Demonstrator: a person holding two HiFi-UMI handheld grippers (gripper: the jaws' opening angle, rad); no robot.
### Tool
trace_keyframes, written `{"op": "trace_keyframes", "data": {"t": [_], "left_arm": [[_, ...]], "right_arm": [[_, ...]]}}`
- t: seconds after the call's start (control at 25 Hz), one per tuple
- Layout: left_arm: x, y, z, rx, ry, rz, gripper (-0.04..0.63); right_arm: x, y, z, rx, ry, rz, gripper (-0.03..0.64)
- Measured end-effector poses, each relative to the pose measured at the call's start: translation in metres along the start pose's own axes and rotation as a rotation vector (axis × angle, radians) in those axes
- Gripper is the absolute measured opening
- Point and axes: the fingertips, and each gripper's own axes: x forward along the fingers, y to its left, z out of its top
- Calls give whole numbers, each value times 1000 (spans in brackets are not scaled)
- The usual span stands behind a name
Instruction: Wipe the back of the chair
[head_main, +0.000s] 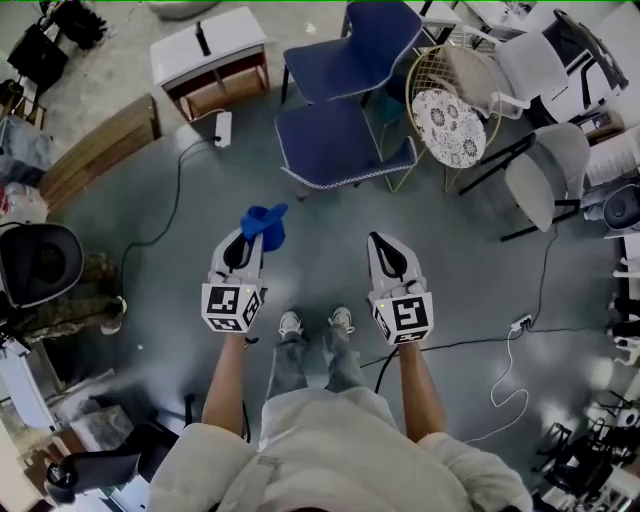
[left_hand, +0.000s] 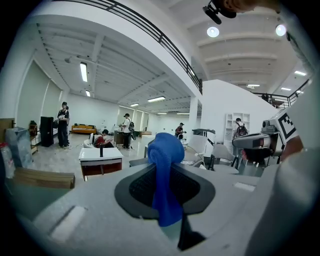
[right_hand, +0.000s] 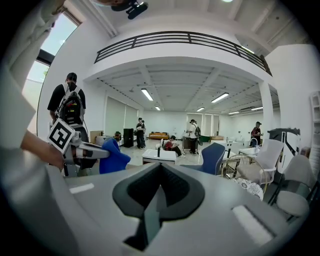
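The blue chair (head_main: 345, 135) stands ahead of me on the grey floor, its back (head_main: 368, 42) on the far side, well beyond both grippers. In the right gripper view the blue chair (right_hand: 214, 157) shows at mid-distance. My left gripper (head_main: 250, 238) is shut on a blue cloth (head_main: 266, 224) that bunches above its jaw tips. Seen from the left gripper view, the cloth (left_hand: 165, 170) hangs pinched between the jaws. My right gripper (head_main: 379, 242) is level with the left, shut, with nothing in it; its jaws (right_hand: 159, 170) meet in the right gripper view.
A wire-frame chair with a patterned cushion (head_main: 448, 118) touches the blue chair's right side. White chairs (head_main: 545, 170) stand farther right. A white low table (head_main: 210, 55), a wooden board (head_main: 100, 150) and a power strip (head_main: 223, 128) lie left. Cables (head_main: 500, 375) cross the floor. People stand far off.
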Motion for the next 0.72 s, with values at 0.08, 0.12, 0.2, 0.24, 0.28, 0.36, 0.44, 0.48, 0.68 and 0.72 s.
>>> {"op": "trace_keyframes", "data": {"t": [0.08, 0.12, 0.2, 0.24, 0.28, 0.36, 0.44, 0.48, 0.68, 0.72], "left_arm": [[9, -3, -9, -4, -2, 16, 63], [13, -5, -13, -4, -2, 23, 64], [20, -7, -21, 0, -5, 34, 64], [23, -8, -24, 2, -8, 39, 63], [26, -8, -28, 3, -11, 42, 64], [28, -8, -38, 1, -15, 45, 64], [32, -7, -50, 5, -18, 44, 64], [35, -6, -56, 9, -20, 42, 63], [60, -5, -87, 18, -38, 18, 63], [64, -3, -93, 23, -41, 13, 63]], "right_arm": [[5, -11, -8, 2, -11, 6, 0], [8, -16, -13, 1, -15, 8, 0], [15, -26, -23, 3, -25, 5, 0], [18, -30, -29, 8, -28, 1, 0], [21, -33, -34, 12, -29, -3, 0], [25, -34, -44, 12, -32, -6, 0], [29, -31, -54, 1, -37, -5, 0], [31, -29, -59, -3, -37, -3, 0], [34, -22, -97, -3, -10, -2, 0], [35, -18, -106, -4, -1, 2, 0]]}}
